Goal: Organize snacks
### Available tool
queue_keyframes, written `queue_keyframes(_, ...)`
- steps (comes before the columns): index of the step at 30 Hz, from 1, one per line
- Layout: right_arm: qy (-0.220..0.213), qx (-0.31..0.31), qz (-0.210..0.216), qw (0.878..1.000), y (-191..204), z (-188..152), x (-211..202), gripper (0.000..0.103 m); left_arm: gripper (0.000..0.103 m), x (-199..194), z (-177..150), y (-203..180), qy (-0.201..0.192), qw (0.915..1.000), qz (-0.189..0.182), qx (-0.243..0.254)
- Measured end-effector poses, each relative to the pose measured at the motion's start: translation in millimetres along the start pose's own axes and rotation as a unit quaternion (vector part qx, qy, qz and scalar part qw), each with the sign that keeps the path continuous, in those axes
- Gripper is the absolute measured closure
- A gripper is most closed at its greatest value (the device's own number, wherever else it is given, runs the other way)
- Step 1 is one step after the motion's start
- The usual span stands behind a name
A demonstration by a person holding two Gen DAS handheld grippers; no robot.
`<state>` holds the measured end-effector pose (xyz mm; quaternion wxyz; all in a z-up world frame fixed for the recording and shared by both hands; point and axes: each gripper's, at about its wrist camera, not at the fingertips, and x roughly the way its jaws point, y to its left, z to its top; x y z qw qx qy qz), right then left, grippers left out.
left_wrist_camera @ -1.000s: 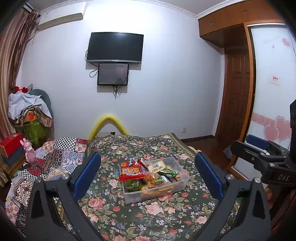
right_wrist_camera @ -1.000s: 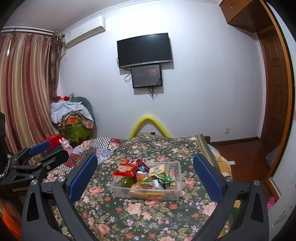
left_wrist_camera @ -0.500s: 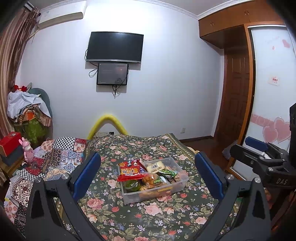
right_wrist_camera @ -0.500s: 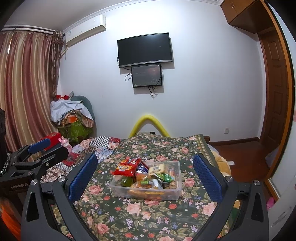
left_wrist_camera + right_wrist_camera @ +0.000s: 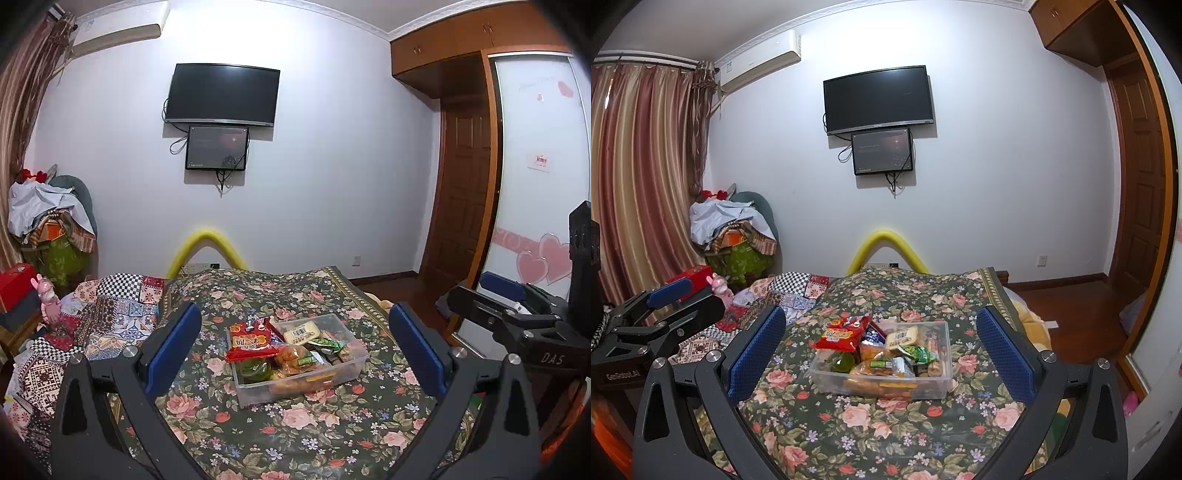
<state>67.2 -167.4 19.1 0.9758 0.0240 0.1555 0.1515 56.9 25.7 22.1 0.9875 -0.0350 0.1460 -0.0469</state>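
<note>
Plainly, the left gripper [image 5: 293, 349] is spread wide and holds nothing, its blue pads framing the scene from above the bed; the right gripper [image 5: 881, 350] is spread the same way, also empty. Both hang short of the goods, touching nothing. Straight ahead at twelve o'clock from each sits the clear plastic bin [image 5: 343, 373] on the floral bedspread [image 5: 295, 421], heaped with snacks. A red snack bag [image 5: 250, 341] rides on the pile at the bin's ten o'clock corner, overhanging the rim; a pale yellow packet [image 5: 301, 331] lies toward one o'clock, a green wrapper [image 5: 327, 345] at about three. No snack lies loose on the cover around the bin. This fits either a finished gathering or a jumbled bin waiting to be sorted, and the frames do not settle which. Any approach should come down from above, taking the topmost packet by its flat faces, gently, since the mattress gives and the light bin may slide.
</note>
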Motion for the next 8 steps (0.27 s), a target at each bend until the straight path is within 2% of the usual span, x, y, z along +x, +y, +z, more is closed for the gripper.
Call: queue_keyframes(8, 0.004, 0.000, -0.002, 1.000, -1.7, -1.7, 1.8, 0.000, 0.000, 2.8, -1.8, 0.3, 0.005, 1.0000, -0.001, 0.000)
